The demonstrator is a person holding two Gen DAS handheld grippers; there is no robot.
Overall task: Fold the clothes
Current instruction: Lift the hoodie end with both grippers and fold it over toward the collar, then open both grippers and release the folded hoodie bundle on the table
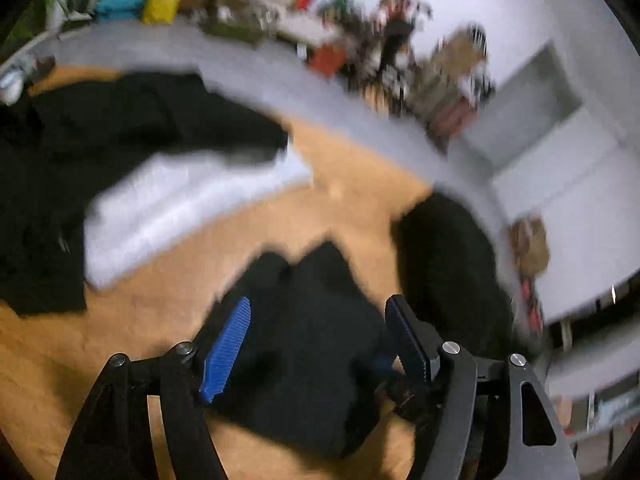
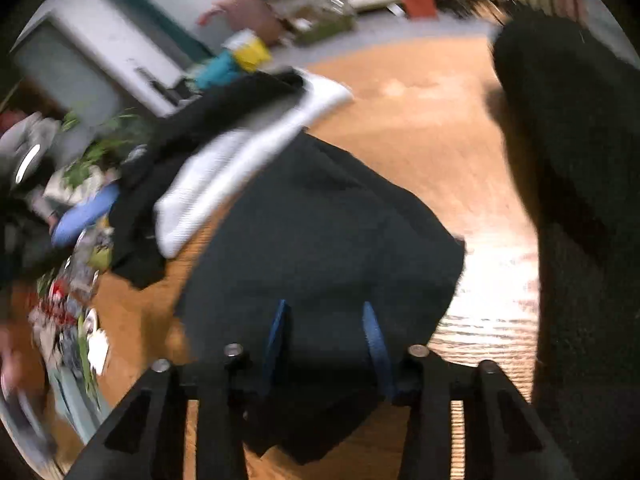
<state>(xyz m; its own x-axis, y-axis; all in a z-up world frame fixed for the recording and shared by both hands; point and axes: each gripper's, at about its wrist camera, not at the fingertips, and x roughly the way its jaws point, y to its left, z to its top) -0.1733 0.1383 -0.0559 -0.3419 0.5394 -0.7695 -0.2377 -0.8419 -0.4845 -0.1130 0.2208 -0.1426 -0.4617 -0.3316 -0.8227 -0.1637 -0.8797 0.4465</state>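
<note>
Left gripper (image 1: 318, 340) gapes over the dark garment (image 1: 304, 344); right gripper (image 2: 326, 340), half-open, shows it spread wider, ungripped.

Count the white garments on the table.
1: a white folded garment lies on the wooden table, beside and partly under a black pile. More may be hidden beneath it.

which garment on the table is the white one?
The folded white garment beyond the left gripper, partly under a black pile; the other clothes on the table are black.
</note>
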